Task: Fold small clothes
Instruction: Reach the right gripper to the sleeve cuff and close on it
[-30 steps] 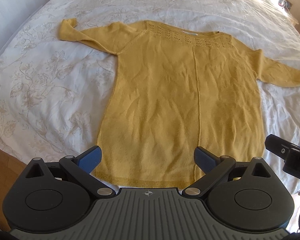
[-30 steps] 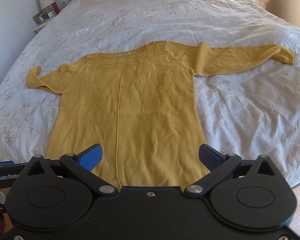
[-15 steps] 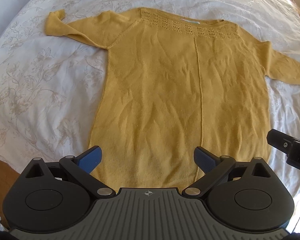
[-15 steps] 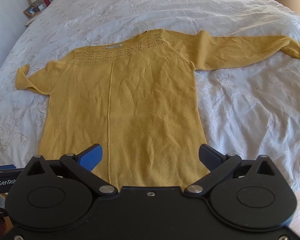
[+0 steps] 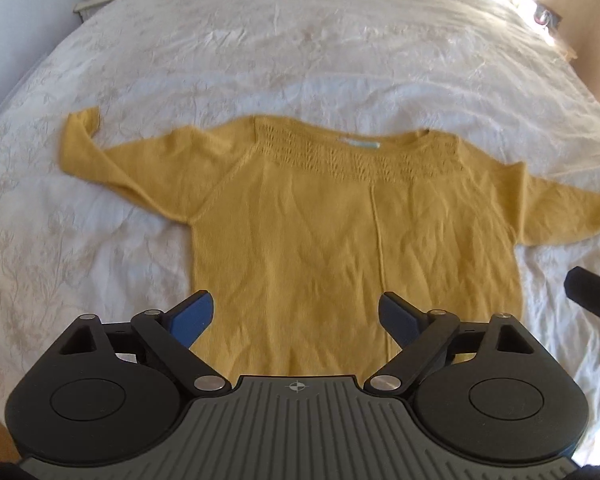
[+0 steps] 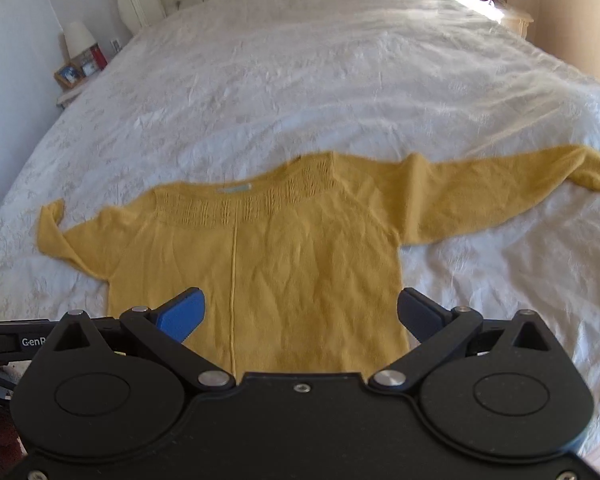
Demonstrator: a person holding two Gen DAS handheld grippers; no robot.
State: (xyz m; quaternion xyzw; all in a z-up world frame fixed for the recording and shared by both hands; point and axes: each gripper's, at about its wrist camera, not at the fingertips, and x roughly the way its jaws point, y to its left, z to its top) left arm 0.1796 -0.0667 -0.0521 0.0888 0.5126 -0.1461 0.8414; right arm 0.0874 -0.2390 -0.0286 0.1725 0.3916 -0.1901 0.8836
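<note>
Sweater [image 5: 320, 248] hem hidden behind gripper bodies, both views. Right sleeve cut off at right edge, left view. Nightstand frames [image 6: 74, 72], upper left, too small to read.

A mustard-yellow knitted long-sleeved sweater [image 5: 340, 248] [image 6: 284, 272] lies spread flat and unfolded on the bed, nearer its foot edge than its head. Its hem points toward the foot edge and its wide neckline toward the headboard end. A band of openwork lace knitting runs across the yoke just below the neckline, and a pale label shows inside the collar. A raised seam runs straight down the middle of the body. Both sleeves stretch out sideways toward the bed's two side edges; one lies nearly straight with its cuff slightly drooped, the other is shorter-looking, its cuff turned up. The fabric is lightly creased.
</note>
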